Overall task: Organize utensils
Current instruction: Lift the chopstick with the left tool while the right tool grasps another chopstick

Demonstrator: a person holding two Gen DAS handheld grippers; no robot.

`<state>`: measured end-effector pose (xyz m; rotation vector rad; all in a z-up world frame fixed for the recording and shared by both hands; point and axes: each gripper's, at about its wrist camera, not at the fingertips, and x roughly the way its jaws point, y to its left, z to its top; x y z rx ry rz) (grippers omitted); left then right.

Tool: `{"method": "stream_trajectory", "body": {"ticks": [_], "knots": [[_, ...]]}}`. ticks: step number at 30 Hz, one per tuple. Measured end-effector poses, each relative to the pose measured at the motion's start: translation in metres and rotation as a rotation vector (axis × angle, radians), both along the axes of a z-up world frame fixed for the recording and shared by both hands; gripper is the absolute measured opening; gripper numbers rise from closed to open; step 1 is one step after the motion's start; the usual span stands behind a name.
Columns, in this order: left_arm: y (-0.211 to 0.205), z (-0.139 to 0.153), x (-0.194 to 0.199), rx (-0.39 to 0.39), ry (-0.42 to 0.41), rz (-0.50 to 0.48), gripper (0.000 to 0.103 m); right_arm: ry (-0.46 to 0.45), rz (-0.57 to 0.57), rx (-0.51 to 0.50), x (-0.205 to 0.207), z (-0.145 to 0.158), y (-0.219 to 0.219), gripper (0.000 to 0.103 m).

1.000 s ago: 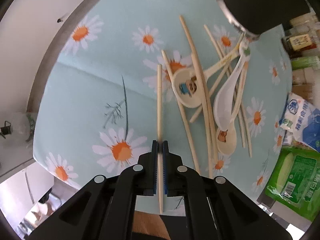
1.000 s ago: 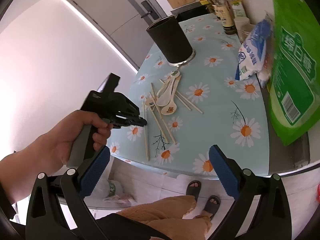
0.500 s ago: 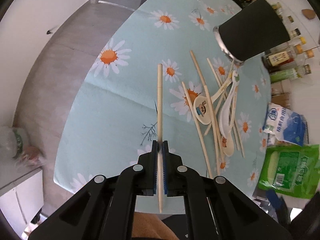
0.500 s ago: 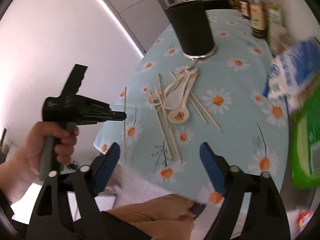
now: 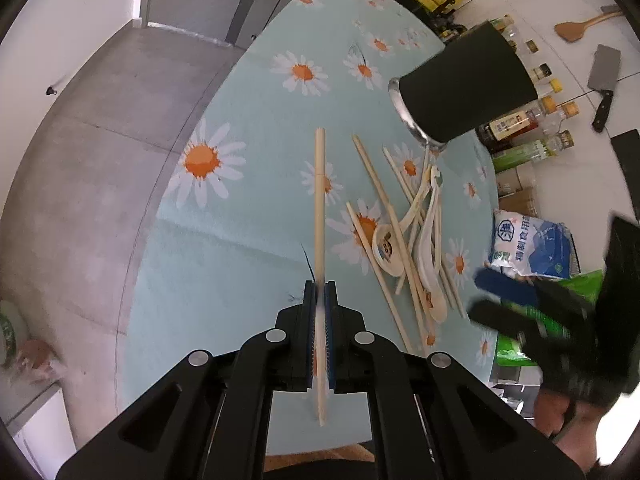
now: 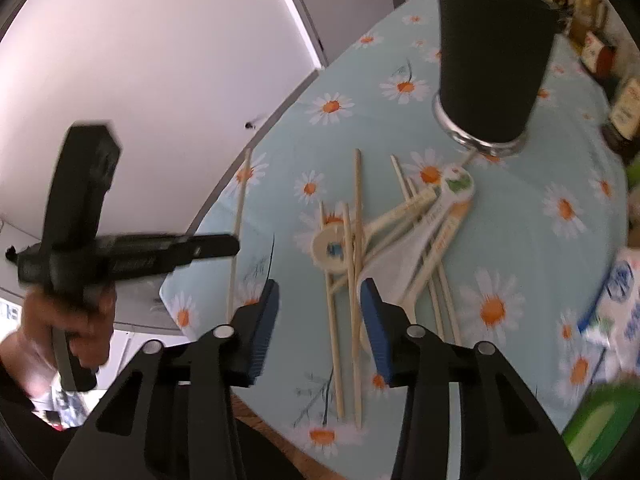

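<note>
My left gripper (image 5: 319, 292) is shut on a pale wooden chopstick (image 5: 319, 208) and holds it above the daisy tablecloth (image 5: 240, 248). The right wrist view shows that same left gripper (image 6: 232, 244) at the left with the chopstick (image 6: 240, 216). A pile of chopsticks (image 6: 354, 240) and ceramic spoons (image 6: 400, 256) lies in front of a tall black utensil cup (image 6: 492, 52). My right gripper (image 6: 320, 300) hovers over the near ends of the pile. Its jaws are closing, and the blue pads (image 6: 374, 320) touch nothing. The pile (image 5: 404, 240) and cup (image 5: 464, 92) also show in the left wrist view.
A blue-and-white salt bag (image 5: 532, 244) and a green packet (image 5: 520, 344) lie at the table's right side. Bottles (image 5: 520, 120) stand behind the cup, and a cleaver (image 5: 604, 76) hangs on the wall. The table's edge drops to a grey floor (image 5: 80, 160) on the left.
The left gripper lifted the chopstick off the cloth and tipped up. The right gripper swung in over the utensil pile while its jaws narrowed.
</note>
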<state>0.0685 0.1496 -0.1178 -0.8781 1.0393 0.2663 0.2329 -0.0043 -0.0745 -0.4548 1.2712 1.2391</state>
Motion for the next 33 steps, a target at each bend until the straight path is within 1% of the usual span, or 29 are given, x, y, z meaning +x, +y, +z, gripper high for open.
{"method": "stream_trajectory", "body": {"ticks": [1,4,10,13,17,21,24,26,28,29,33], "knots": [[0.002,0.0,-0.001,0.003,-0.005,-0.001,0.003,0.016,0.004,-0.014,0.007,-0.005,0.012,0.041],[0.008,-0.003,-0.002,0.0,-0.026,-0.006,0.003,0.026,0.01,-0.06,0.018,-0.015,0.033,0.034],[0.02,0.002,0.0,-0.003,-0.073,-0.014,0.003,0.047,0.009,-0.146,0.045,-0.031,0.074,0.034],[0.026,0.004,0.001,-0.002,-0.085,-0.015,0.003,0.058,0.011,-0.185,0.054,-0.039,0.089,0.031],[0.032,0.004,0.006,-0.013,-0.094,-0.023,0.003,0.083,0.015,-0.23,0.058,-0.049,0.096,0.026],[0.035,0.002,0.011,-0.028,-0.101,-0.04,0.003,0.116,0.031,-0.291,0.059,-0.063,0.104,0.025],[0.039,0.004,0.014,-0.029,-0.109,-0.045,0.003,0.119,0.048,-0.332,0.06,-0.068,0.106,0.02],[0.041,0.006,0.017,-0.029,-0.113,-0.047,0.003,0.132,0.053,-0.354,0.06,-0.071,0.107,0.015],[0.042,0.007,0.019,-0.025,-0.114,-0.055,0.003,0.12,0.06,-0.369,0.059,-0.074,0.111,0.008],[0.043,0.007,0.021,-0.023,-0.113,-0.059,0.003,0.119,0.06,-0.373,0.06,-0.075,0.112,0.007],[0.043,0.008,0.028,-0.018,-0.111,-0.077,0.003,0.122,0.069,-0.374,0.061,-0.075,0.112,0.006]]}}
